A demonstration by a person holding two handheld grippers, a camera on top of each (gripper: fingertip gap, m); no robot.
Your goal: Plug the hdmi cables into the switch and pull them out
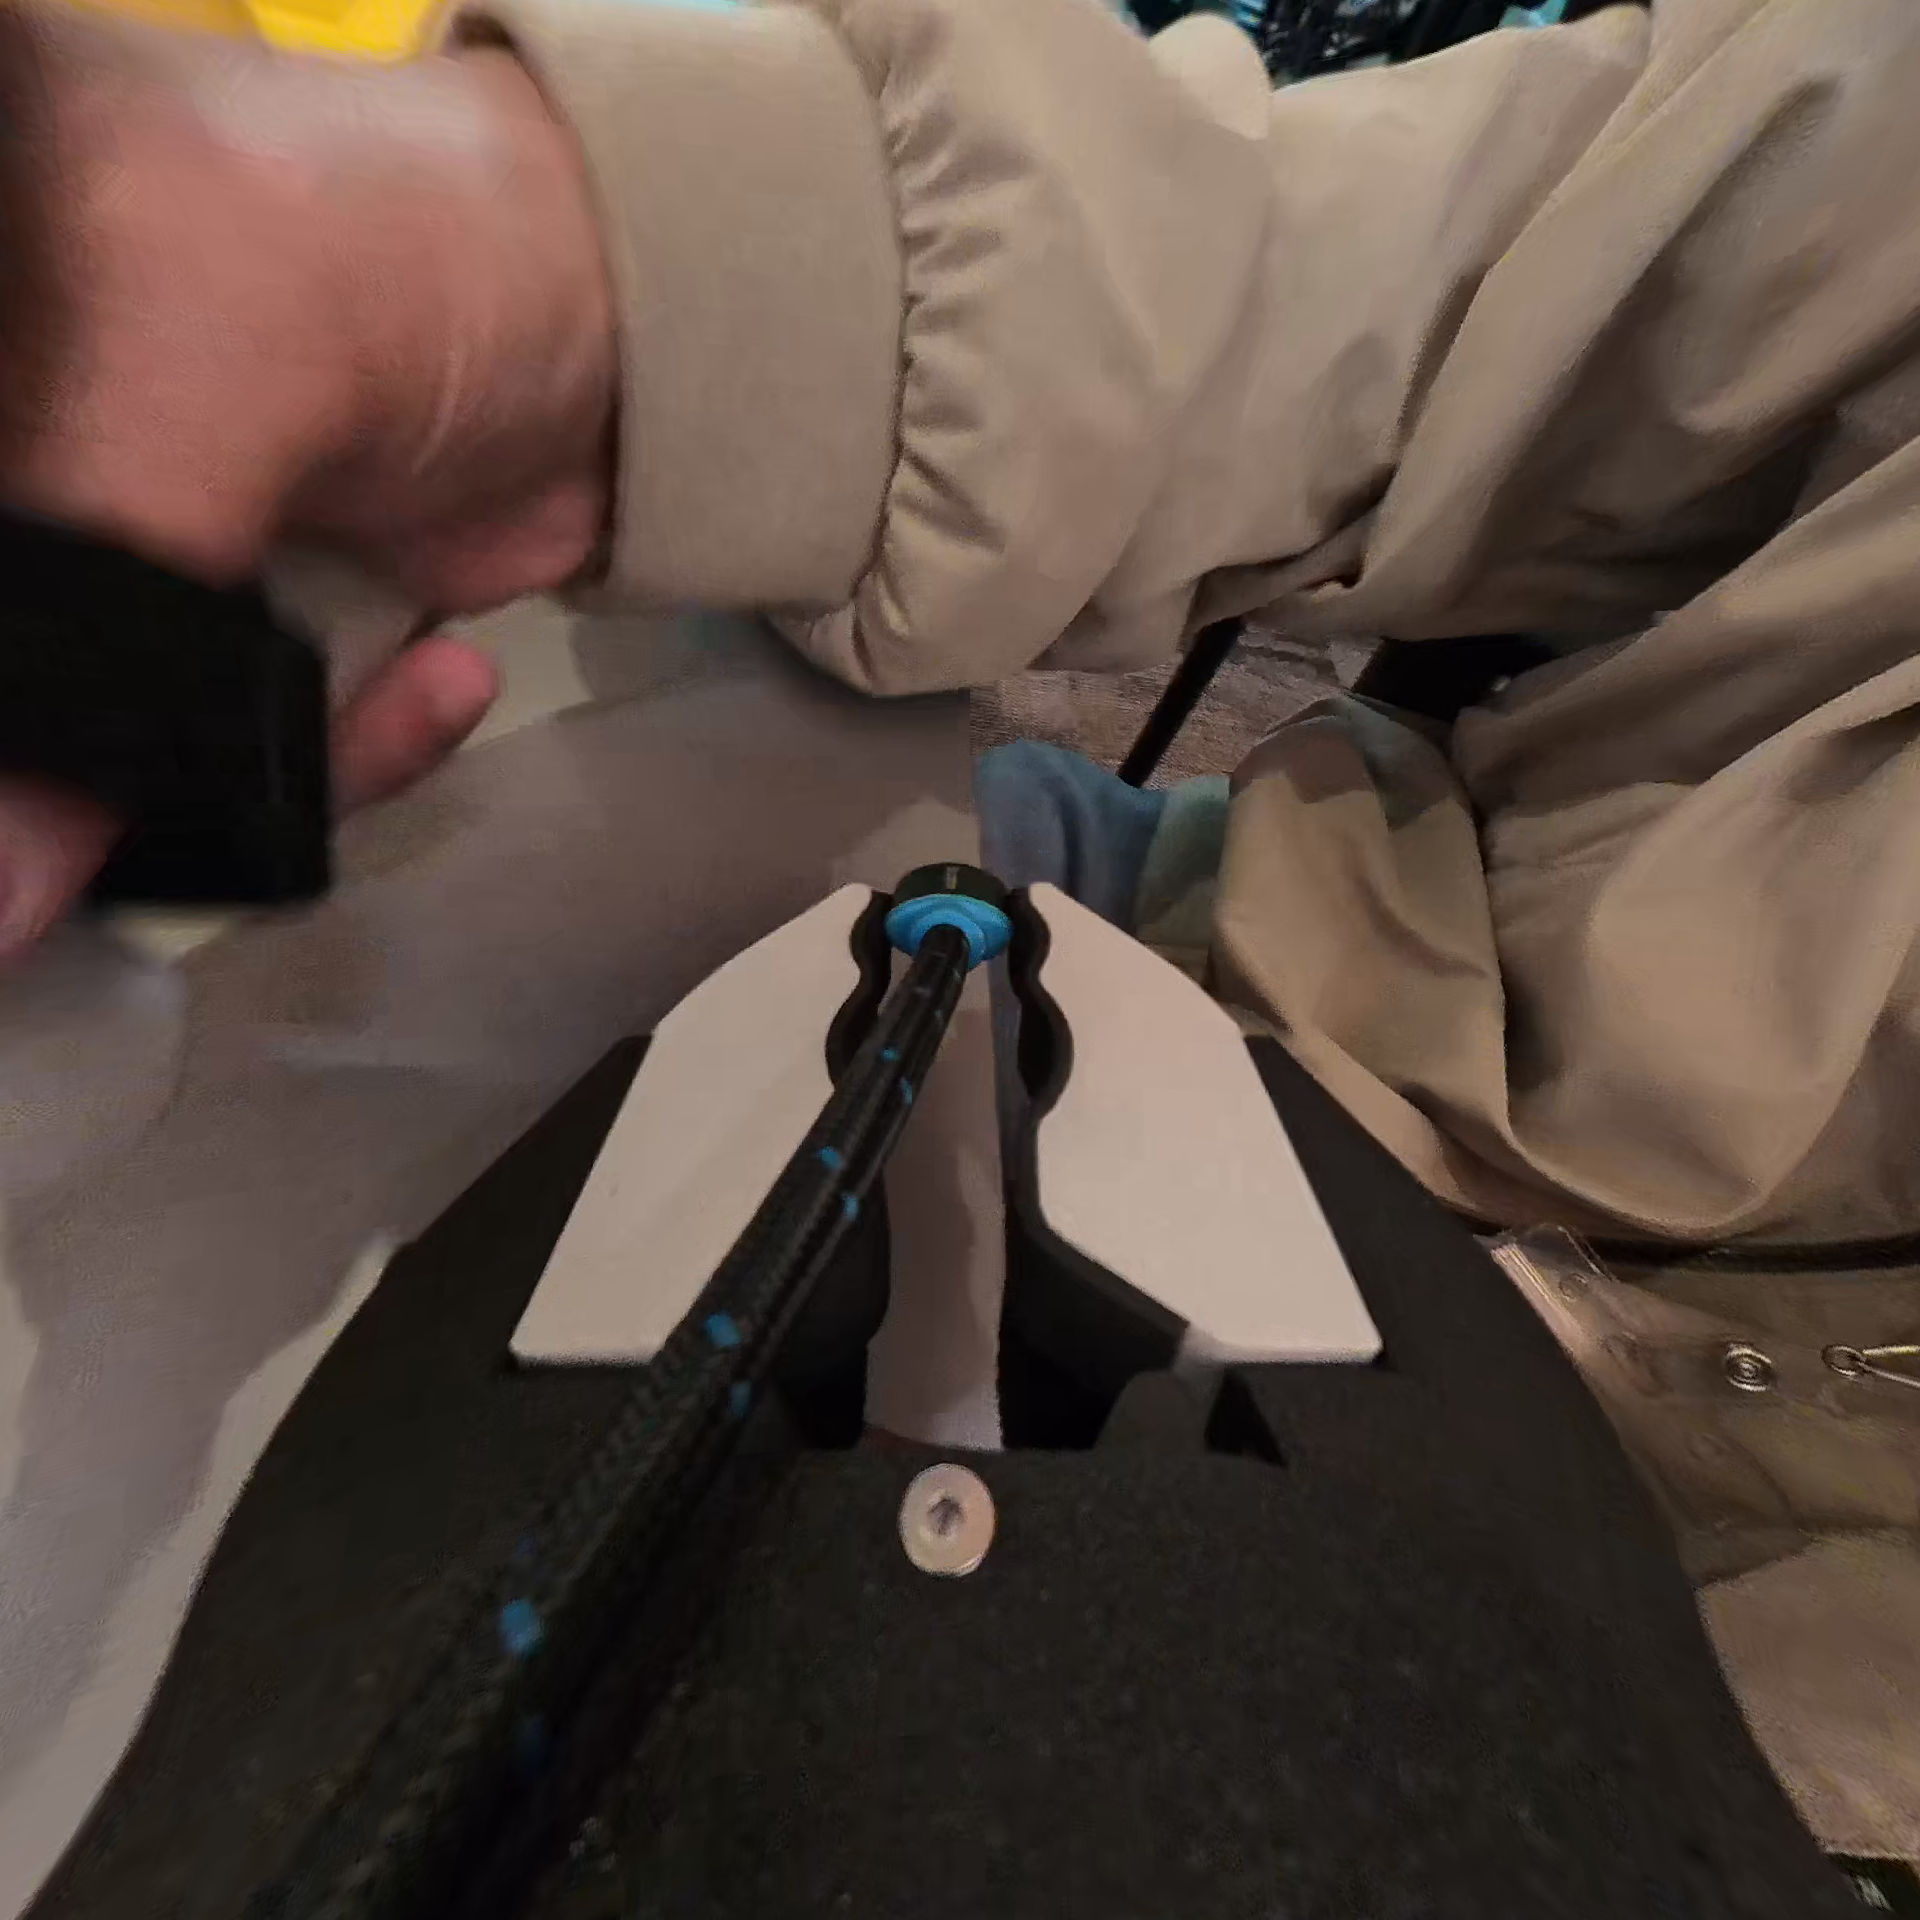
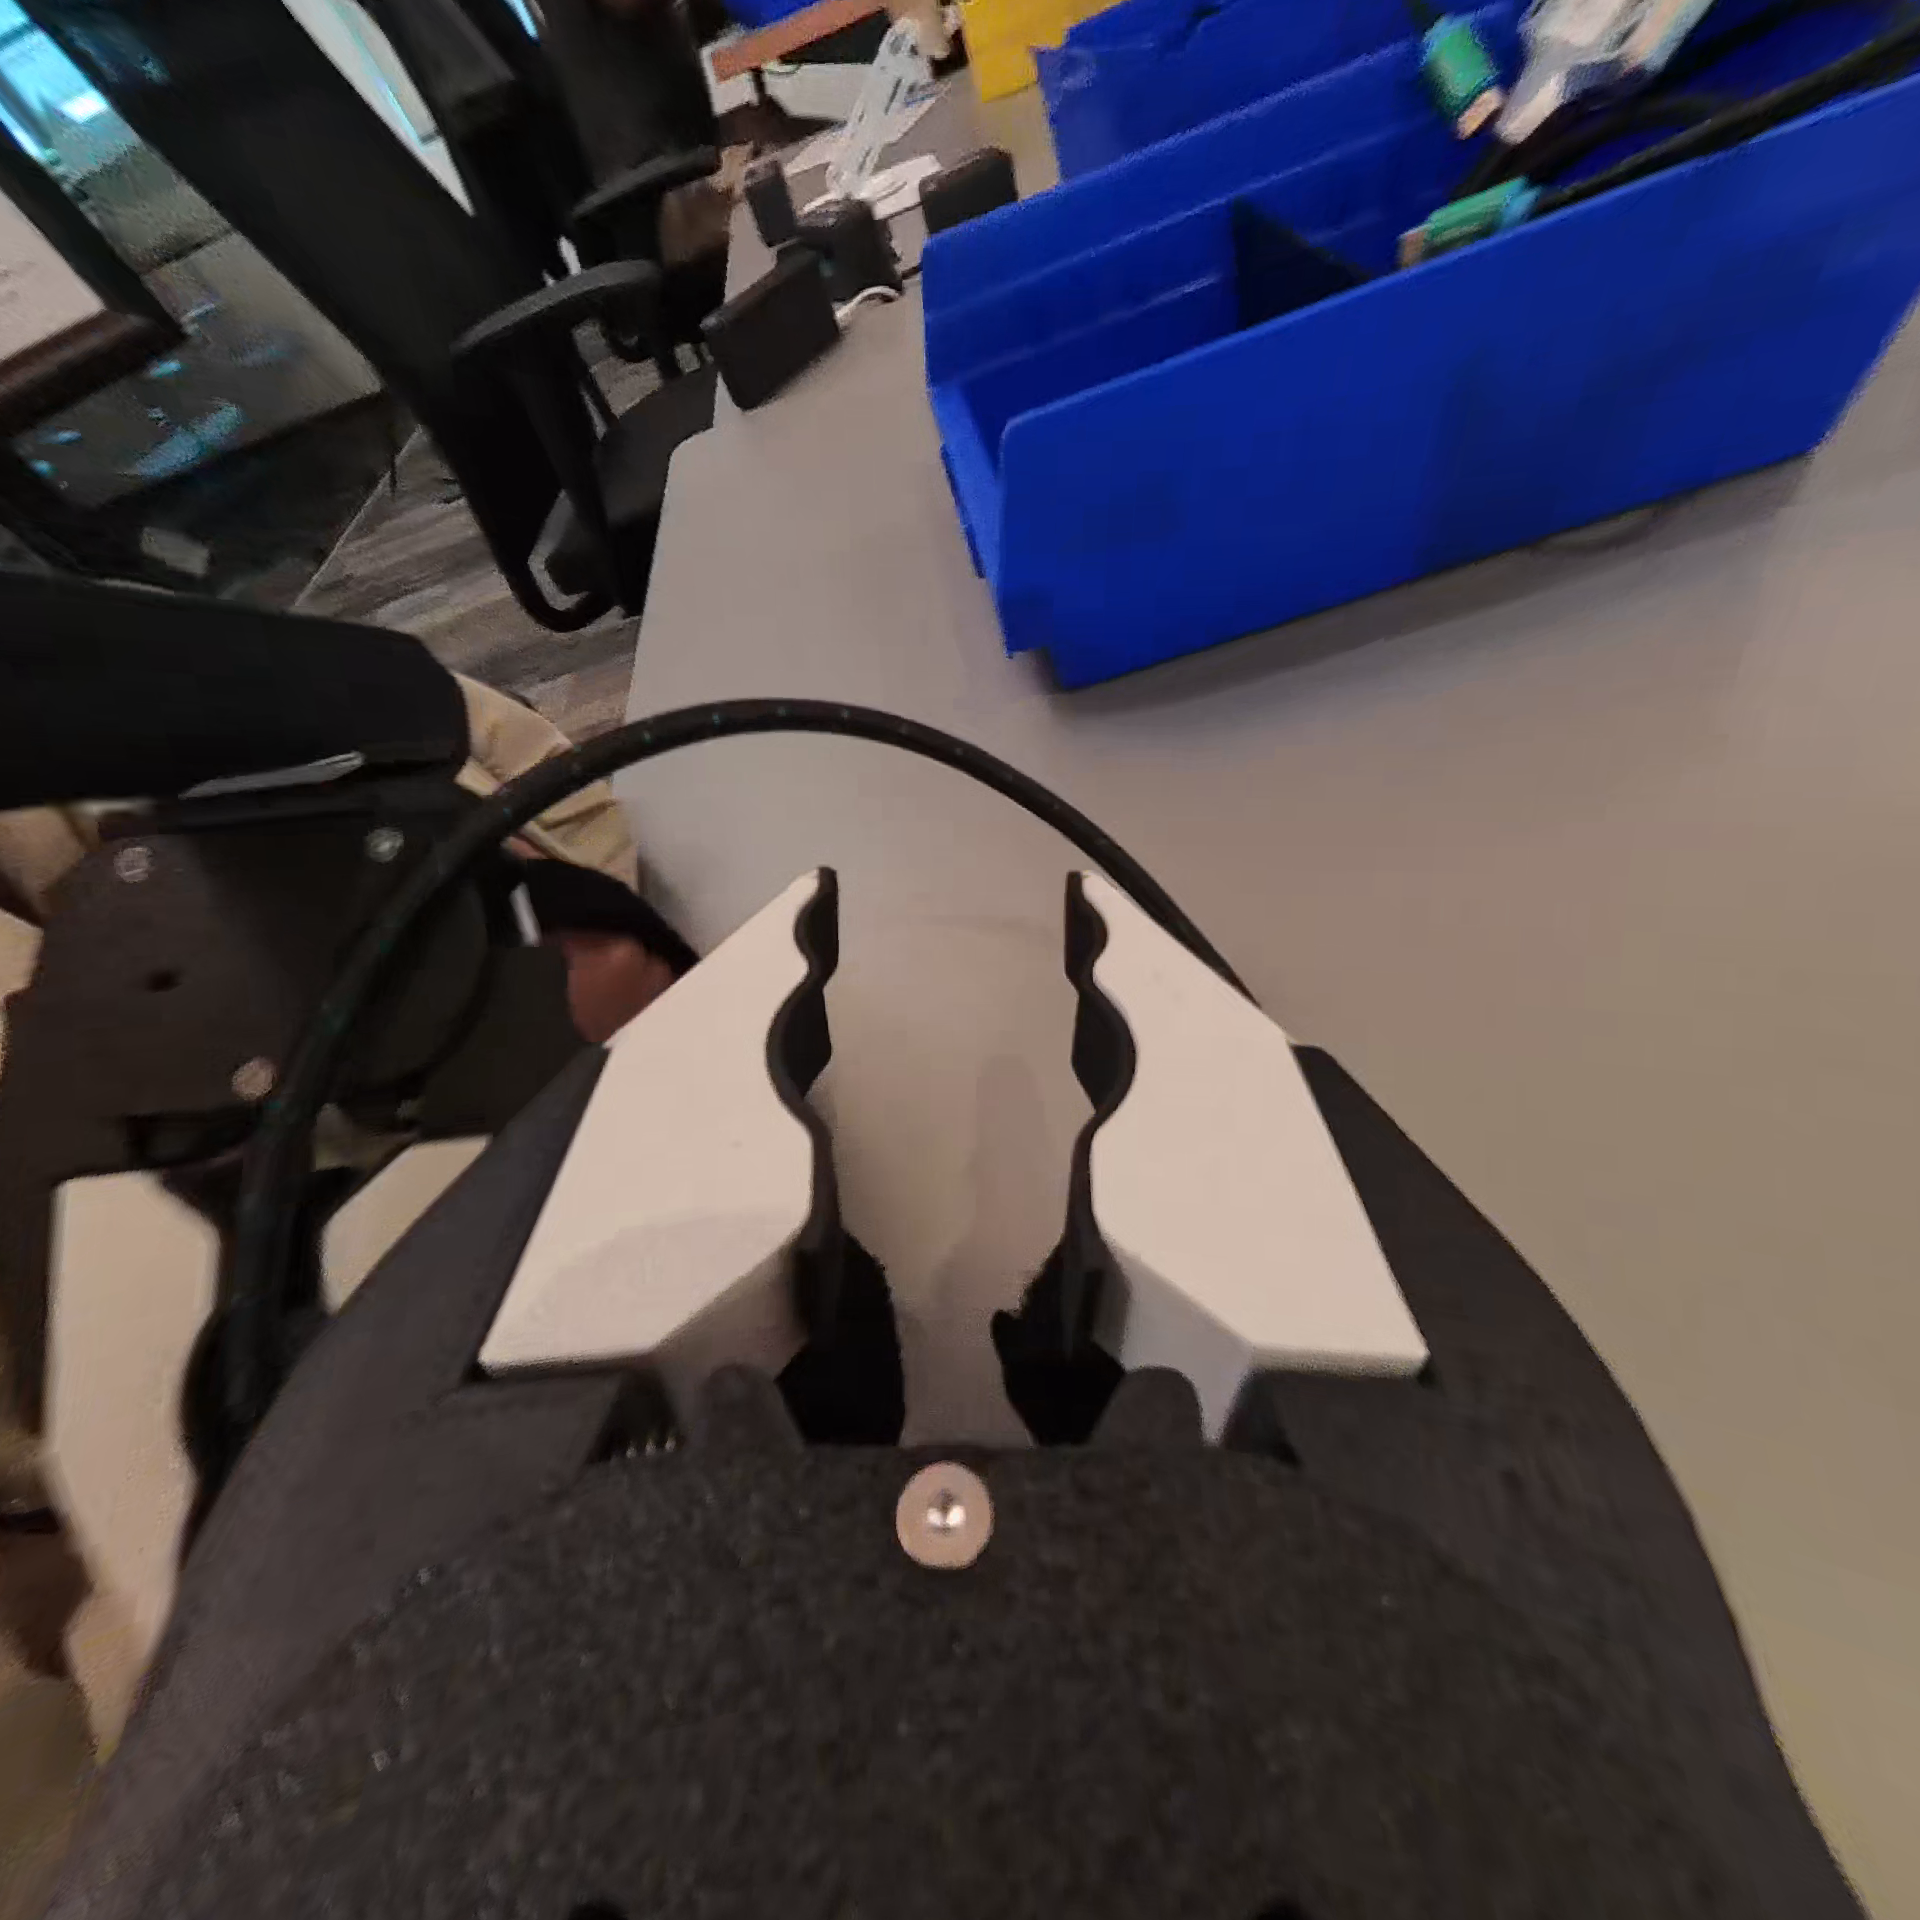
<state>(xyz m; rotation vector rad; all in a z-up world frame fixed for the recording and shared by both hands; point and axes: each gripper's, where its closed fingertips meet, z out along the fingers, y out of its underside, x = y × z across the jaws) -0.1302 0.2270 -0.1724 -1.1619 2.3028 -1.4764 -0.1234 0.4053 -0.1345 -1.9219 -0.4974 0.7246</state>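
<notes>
Trouble could come from the left tongs (image 1: 945, 925), clamped on the cable (image 1: 831, 1164) just behind its plug: the cable might slip through. Right tongs (image 2: 951, 914) gape empty over the table (image 2: 1455, 883); no switch visible, cable arching just ahead

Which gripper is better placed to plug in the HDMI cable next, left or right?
Left. The left gripper is shut on the HDMI cable at its plug end. The right gripper is open and empty. No switch shows in either view.
</notes>
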